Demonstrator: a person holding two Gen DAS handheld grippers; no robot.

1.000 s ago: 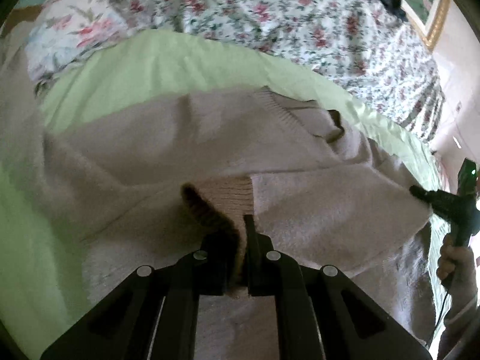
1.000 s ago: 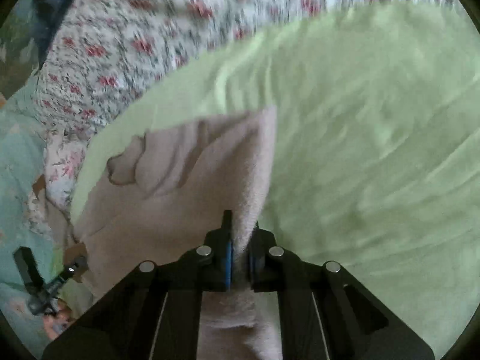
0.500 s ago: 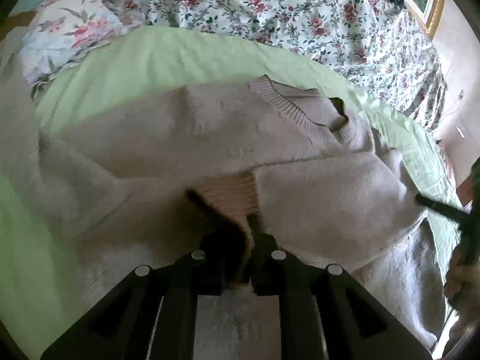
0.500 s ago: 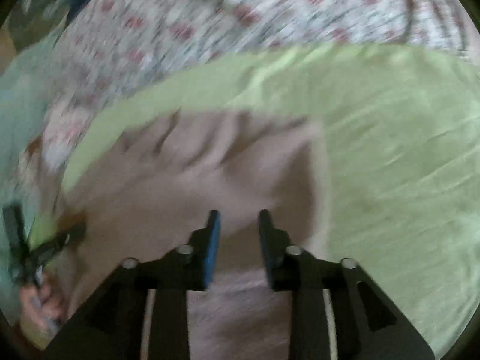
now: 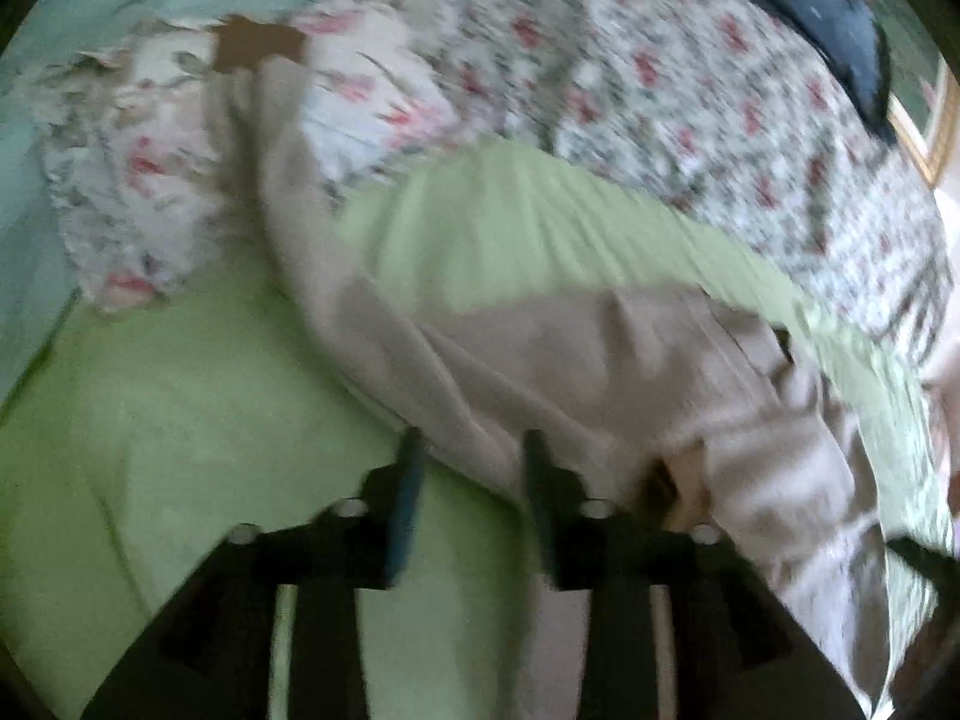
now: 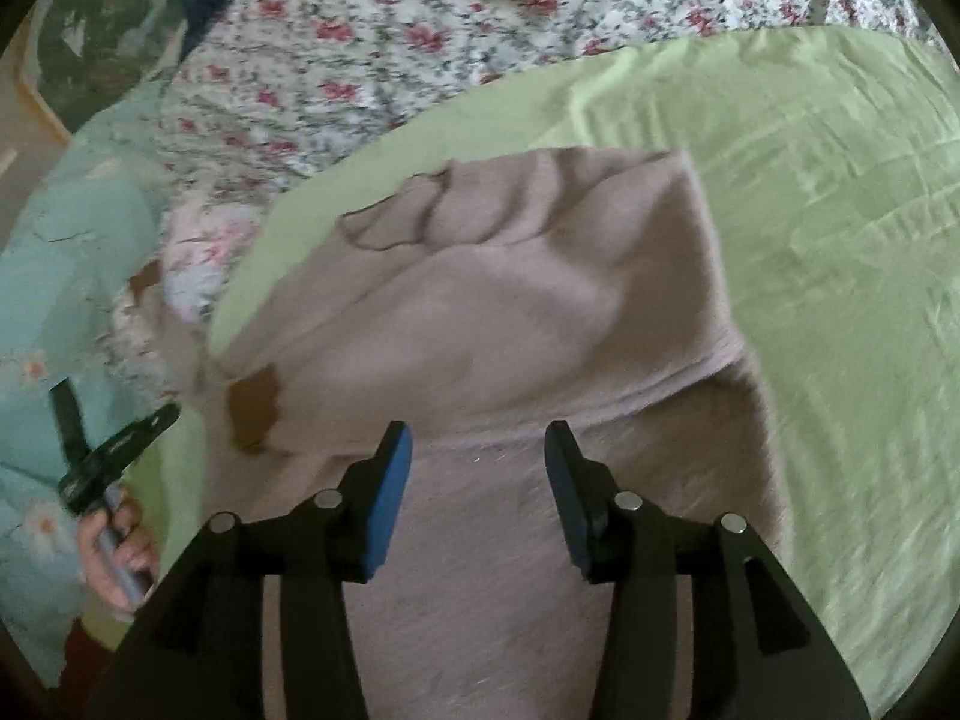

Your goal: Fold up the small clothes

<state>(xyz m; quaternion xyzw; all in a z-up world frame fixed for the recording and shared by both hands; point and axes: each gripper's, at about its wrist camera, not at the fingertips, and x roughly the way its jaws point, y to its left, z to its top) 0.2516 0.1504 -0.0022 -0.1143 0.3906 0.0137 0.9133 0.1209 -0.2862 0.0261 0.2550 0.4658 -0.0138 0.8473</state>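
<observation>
A beige knit sweater [image 6: 510, 312] lies spread on a light green sheet [image 6: 840, 210]; its sleeve has been folded across the body. In the left wrist view, which is blurred, the sweater [image 5: 600, 372] runs from the upper left to the right. My left gripper [image 5: 471, 450] hovers at its left edge with jaws opening, and only the cloth's edge lies beneath them, not gripped. My right gripper [image 6: 477, 438] stands over the sweater's body, jaws opening, nothing pinched between the pads. The left gripper [image 6: 114, 438] also shows at the left of the right wrist view, held by a hand [image 6: 117, 552].
A floral quilt [image 6: 420, 30] covers the bed beyond the green sheet. A floral pillow [image 5: 180, 180] lies at the upper left of the left wrist view. A dark blue item [image 5: 840, 18] sits at the far top right there. Bare green sheet [image 5: 180, 420] stretches left of the sweater.
Both grippers have let go of the sweater and their jaws have parted. The left gripper has swung left toward the sweater's edge. The folded sleeve now rests on the body.
</observation>
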